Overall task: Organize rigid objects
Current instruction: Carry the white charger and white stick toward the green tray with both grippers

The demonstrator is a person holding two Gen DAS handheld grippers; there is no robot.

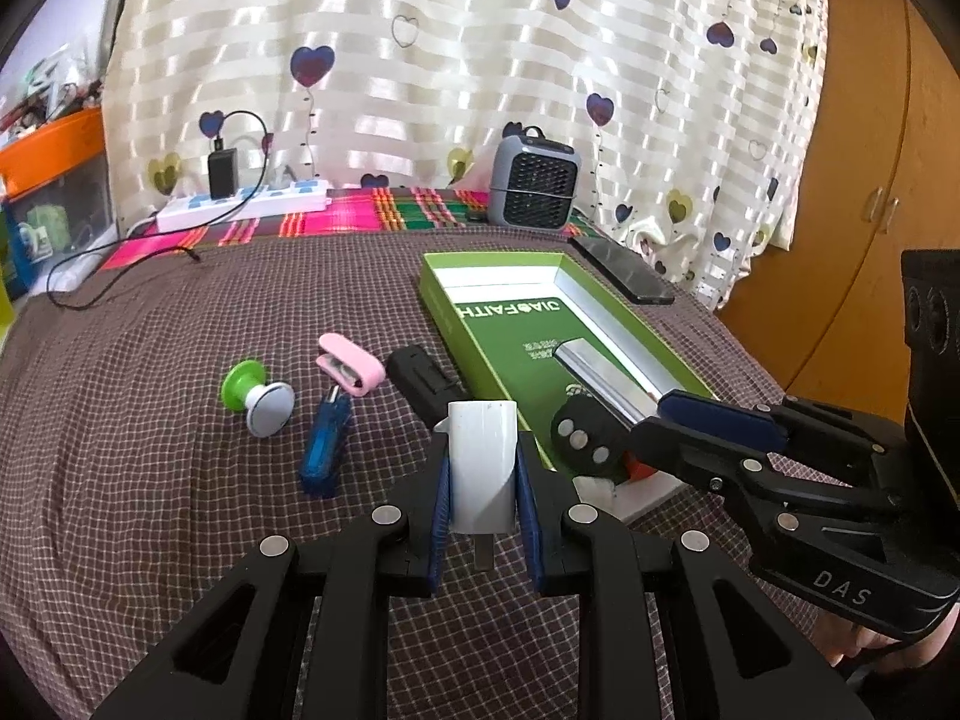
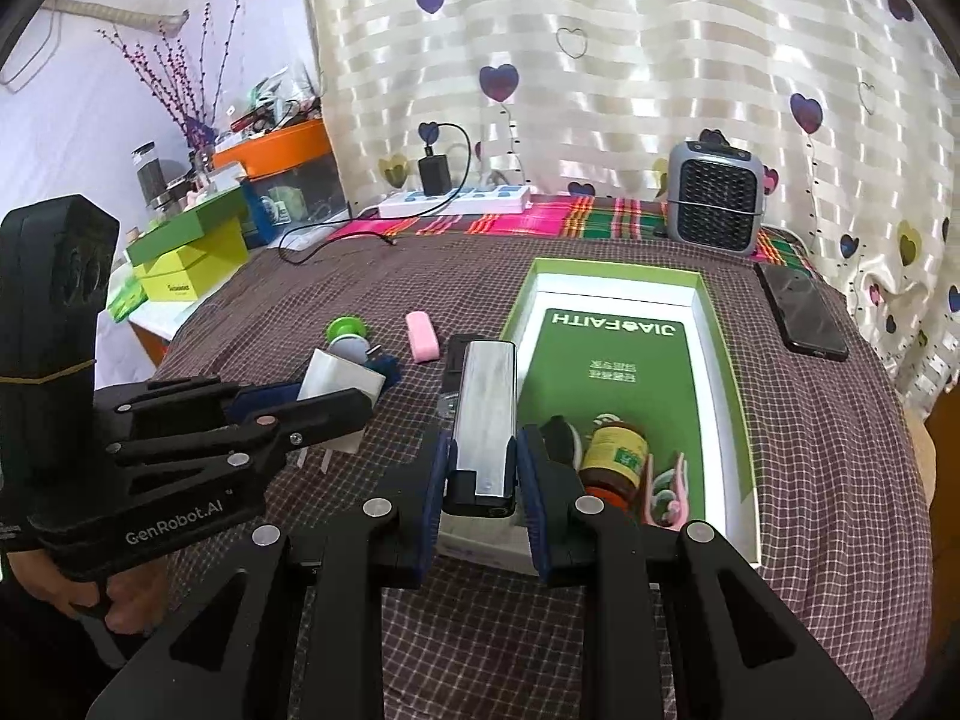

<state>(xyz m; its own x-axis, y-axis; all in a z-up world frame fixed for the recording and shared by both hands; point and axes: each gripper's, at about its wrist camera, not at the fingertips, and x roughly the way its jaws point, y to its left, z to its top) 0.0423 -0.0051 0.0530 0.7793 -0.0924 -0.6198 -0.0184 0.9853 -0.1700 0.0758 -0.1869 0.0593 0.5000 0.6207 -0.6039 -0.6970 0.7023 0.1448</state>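
Carrying 2 items boxward: left gripper clamps a white charger, right gripper grips a silver bar beside the green box

Left gripper: matte black plastic linkage arms with triangular cut-outs, round silver pivot pins, blue pads lining the inner faces of its fingers; side lettering "GenRobot.AI" in white, seen from the right wrist view, with a black box-shaped camera housing on top. Right gripper: same black frame, silver pins, small screws and blue-padded fingers; white "DAS" lettering on its side.
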